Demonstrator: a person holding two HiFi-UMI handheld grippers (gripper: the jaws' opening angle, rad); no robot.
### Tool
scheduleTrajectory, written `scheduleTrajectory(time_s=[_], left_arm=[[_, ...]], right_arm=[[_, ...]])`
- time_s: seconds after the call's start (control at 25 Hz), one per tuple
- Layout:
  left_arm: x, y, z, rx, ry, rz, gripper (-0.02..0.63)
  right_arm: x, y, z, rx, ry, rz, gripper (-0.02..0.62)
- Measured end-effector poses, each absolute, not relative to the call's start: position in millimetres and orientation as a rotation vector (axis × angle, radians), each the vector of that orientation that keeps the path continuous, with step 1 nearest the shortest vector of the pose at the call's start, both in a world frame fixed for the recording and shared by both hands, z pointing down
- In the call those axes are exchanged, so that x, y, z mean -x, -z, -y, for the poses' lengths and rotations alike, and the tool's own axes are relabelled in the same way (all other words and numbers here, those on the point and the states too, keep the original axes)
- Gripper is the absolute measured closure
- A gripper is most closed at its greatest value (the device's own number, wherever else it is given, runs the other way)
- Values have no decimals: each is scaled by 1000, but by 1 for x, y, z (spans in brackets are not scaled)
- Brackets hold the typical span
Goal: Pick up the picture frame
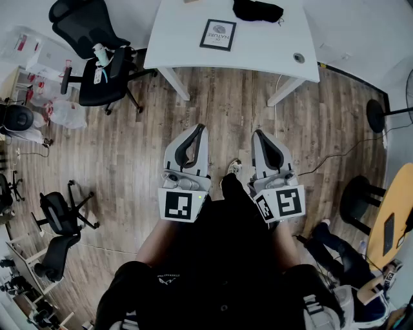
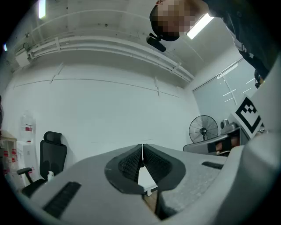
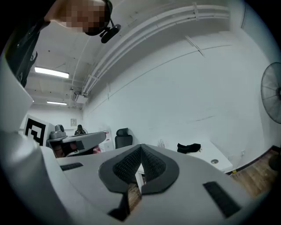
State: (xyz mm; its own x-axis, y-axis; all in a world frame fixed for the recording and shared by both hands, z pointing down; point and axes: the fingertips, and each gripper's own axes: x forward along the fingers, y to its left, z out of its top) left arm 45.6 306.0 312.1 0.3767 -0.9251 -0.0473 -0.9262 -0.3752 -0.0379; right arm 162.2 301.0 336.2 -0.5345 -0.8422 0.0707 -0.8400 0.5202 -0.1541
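Tongs, one pair: left tongs [image 1: 199,129] and right tongs [image 1: 259,134], grey moulded shells with black ribbed pads. Both are closed tip to tip with nothing between them, and are held level side by side over the floor. Each carries a cube with black-and-white square markers at its rear.

Picture frame [image 1: 217,35]: rectangular, dark border, pale mat, printed sheet inside. It lies flat on the worktop at 12 o'clock from the tongs, well apart from both.

Worktop [image 1: 258,55]: white, smooth, rectangular, on white angled legs.

Black cloth bundle [image 1: 257,10]: soft and crumpled, on the worktop at 1 o'clock from the frame.

Cable grommet [image 1: 298,58]: round, at the worktop's 4 o'clock corner.

Office chair [image 1: 97,58]: black, mesh-backed, at 10 o'clock.

Floor [image 1: 129,148]: wood-grain planks.
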Motion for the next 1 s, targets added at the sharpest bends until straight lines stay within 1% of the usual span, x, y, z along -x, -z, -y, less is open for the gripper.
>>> scheduleTrajectory(time_s=[0.28, 0.48, 0.72, 1.0], left_arm=[[35, -300, -423, 2580, -73, -1702, 594], [76, -298, -480, 2564, -110, -1700, 594], [89, -299, -533, 2587, -162, -1689, 594], [98, -297, -551, 2598, -163, -1678, 594]], right_arm=[[-88, -309, -411, 1528, 223, -2673, 597], [-43, -302, -476, 1502, 175, -2711, 597], [-30, -310, -530, 1526, 256, -2682, 597], [-22, -315, -554, 1529, 302, -2652, 597]])
